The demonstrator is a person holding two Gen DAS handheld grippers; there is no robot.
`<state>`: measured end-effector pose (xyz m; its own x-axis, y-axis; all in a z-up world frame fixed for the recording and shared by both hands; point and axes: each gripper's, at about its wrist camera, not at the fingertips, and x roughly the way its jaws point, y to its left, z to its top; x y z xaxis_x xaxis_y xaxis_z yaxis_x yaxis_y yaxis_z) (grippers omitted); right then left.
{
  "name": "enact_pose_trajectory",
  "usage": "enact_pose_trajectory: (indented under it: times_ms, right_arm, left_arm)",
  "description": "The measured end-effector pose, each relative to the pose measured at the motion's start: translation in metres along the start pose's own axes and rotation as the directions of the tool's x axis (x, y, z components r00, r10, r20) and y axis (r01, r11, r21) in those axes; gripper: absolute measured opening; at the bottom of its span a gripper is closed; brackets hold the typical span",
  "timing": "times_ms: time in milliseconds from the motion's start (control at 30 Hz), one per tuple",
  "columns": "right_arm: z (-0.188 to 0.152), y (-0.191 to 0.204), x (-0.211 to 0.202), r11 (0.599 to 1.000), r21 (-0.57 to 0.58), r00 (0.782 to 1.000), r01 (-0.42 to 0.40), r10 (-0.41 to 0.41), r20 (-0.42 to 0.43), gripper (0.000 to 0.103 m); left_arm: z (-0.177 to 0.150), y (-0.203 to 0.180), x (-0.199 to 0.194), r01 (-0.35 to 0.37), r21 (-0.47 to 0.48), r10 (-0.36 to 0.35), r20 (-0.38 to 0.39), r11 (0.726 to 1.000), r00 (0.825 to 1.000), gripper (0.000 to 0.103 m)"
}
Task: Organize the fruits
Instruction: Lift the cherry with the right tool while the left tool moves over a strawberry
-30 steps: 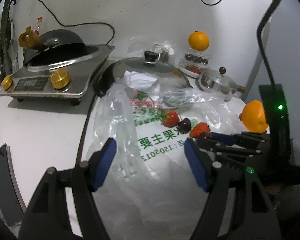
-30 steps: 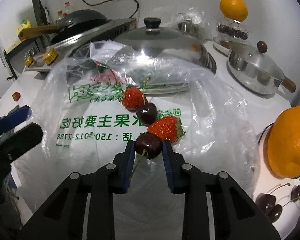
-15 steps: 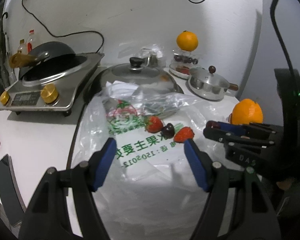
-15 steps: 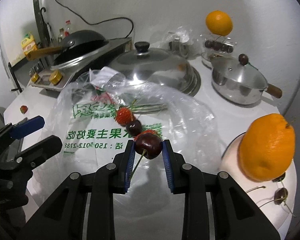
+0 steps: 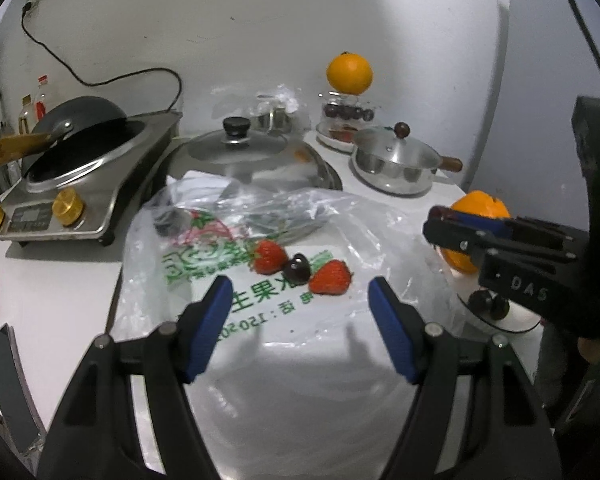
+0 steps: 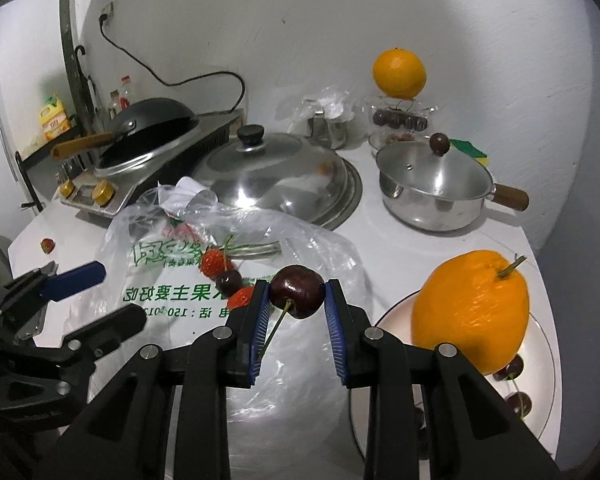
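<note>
Dark cherry (image 6: pixel 297 291) between right tool (image 6: pixel 295 300) pads

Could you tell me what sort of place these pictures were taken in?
Most likely a home kitchen counter. A black wok sits on a countertop cooker, beside a lidded steel saucepan, with oil and sauce bottles by the wall.

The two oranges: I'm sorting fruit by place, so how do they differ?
The near orange lies on a white plate beside loose cherries; the far orange is perched atop a clear container of cherries by the wall. The near one shows a stem stub; the far one shows none. Both are whole and unpeeled.
</note>
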<state>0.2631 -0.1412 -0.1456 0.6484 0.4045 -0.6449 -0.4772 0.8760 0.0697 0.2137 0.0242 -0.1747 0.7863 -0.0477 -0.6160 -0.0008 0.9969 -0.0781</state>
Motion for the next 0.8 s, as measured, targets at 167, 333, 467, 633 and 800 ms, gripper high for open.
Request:
enact_pose_trajectory:
  times_ms: [167, 333, 467, 633, 800]
  right_arm:
    - [0.003, -0.011, -0.002, 1.000, 0.005, 1.000, -0.012, 0.012, 0.018, 0.030]
    - [0.004, -0.020, 0.000, 1.000, 0.011, 0.999, -0.026, 0.026, 0.025, 0.030]
    - [0.004, -0.024, 0.002, 0.999, 0.015, 0.999, -0.044, 0.043, 0.028, 0.030]
    - [0.004, -0.028, 0.007, 0.998, 0.014, 0.997, -0.066, 0.065, 0.027, 0.030]
    - [0.005, -0.036, 0.013, 0.997, 0.024, 0.997, -0.075, 0.074, 0.024, 0.030]
  left_arm:
    - [0.003, -0.011, 0.015, -0.004, 0.009, 0.004, -0.022, 1.000, 1.000, 0.072]
    - [0.005, -0.018, 0.030, -0.006, 0.014, 0.007, -0.047, 1.000, 0.999, 0.072]
    - [0.004, -0.022, 0.044, -0.006, 0.009, 0.007, -0.073, 1.000, 0.997, 0.072]
    - [0.003, -0.026, 0.060, -0.013, 0.007, 0.014, -0.107, 1.000, 0.994, 0.072]
    - [0.006, -0.030, 0.075, -0.039, 0.012, 0.041, -0.127, 0.999, 0.991, 0.072]
